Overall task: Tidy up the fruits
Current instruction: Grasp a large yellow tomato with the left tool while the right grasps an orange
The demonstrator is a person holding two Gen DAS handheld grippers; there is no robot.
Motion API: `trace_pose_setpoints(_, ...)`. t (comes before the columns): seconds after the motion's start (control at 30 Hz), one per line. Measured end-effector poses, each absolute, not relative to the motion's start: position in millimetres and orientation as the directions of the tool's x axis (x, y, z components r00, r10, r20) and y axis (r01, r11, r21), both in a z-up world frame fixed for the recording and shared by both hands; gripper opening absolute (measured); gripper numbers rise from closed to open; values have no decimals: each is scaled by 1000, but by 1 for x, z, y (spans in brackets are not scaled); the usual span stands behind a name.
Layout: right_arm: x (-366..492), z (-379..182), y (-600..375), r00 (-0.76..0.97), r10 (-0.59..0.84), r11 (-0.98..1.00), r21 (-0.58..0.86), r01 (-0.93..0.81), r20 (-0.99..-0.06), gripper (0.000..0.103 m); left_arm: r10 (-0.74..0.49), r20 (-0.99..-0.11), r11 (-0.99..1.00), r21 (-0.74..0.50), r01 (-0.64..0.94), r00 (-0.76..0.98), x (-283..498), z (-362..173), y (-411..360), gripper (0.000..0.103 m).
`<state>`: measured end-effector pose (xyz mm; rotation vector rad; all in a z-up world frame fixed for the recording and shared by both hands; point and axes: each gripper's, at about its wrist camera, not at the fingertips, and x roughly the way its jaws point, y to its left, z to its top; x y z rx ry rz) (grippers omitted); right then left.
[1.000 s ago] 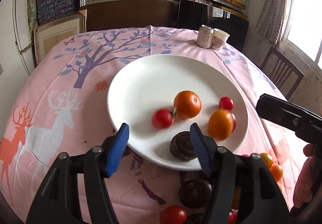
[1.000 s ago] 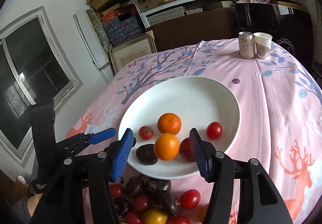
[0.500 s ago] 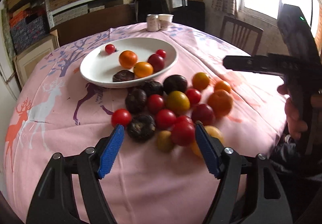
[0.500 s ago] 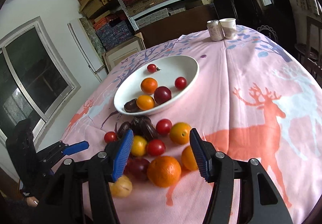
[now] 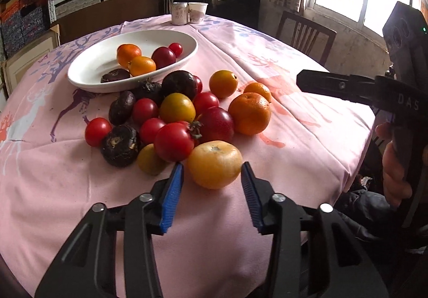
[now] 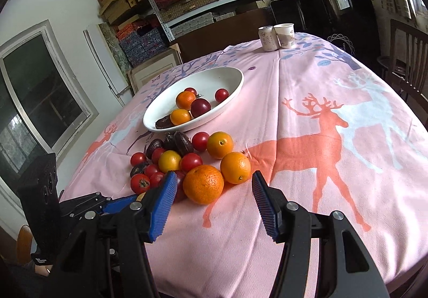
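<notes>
The left hand-held gripper [image 5: 212, 173] points down at a pale orange fruit [image 5: 214, 164] lying at the near edge of a heap of loose fruit. Its blue-padded jaws have just been closing; they flank the fruit's near half with a sliver of gap on each side, not yet pressing. The fruit is round, with no long axis to align with. This gripper is nearer to it than the other.

The right hand-held gripper [image 6: 214, 185] hangs open and empty just in front of a large orange [image 6: 203, 184], which lies slightly to its left.

Beyond the heap, a white plate [image 5: 88, 67] already holds a few fruits.

Everything rests on a round desk under a pink cloth [image 6: 321, 191] printed with deer. A can [image 5: 179, 13] and a paper cup [image 5: 197, 12] stand at the far edge. Shelves of boxes line the back wall; a window brightens the right of the left view.
</notes>
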<state>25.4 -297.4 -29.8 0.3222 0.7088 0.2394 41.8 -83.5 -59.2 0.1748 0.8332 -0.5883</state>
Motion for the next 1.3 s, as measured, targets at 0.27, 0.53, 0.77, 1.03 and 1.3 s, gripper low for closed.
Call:
trace_pose_setpoints(0.27,28,-35,-296,715,331,922,371,-108,-616,59,-403,-733,838,-56,542,548,46,-61,-89,49)
trace_pose_setpoints(0.53,33,-45,-288,681,337,928,352,-123,-650,59,-442,-696,832,-84,548,566,38,-48,-80,40)
trace_pose_setpoints(0.77,41,-52,-266,668,330,940,295,-170,-667,58,-443,-662,853,-103,512,605,26,-27,-47,40)
trace_pose_setpoints(1.03,62,-63,-260,654,355,926,350,-145,-668,48,-424,-695,871,-138,471,581,32,-39,-35,41)
trace_pose_setpoints(1.3,54,-58,-266,650,384,910,388,-147,-656,44,-426,-680,876,-145,459,597,33,-36,-31,41)
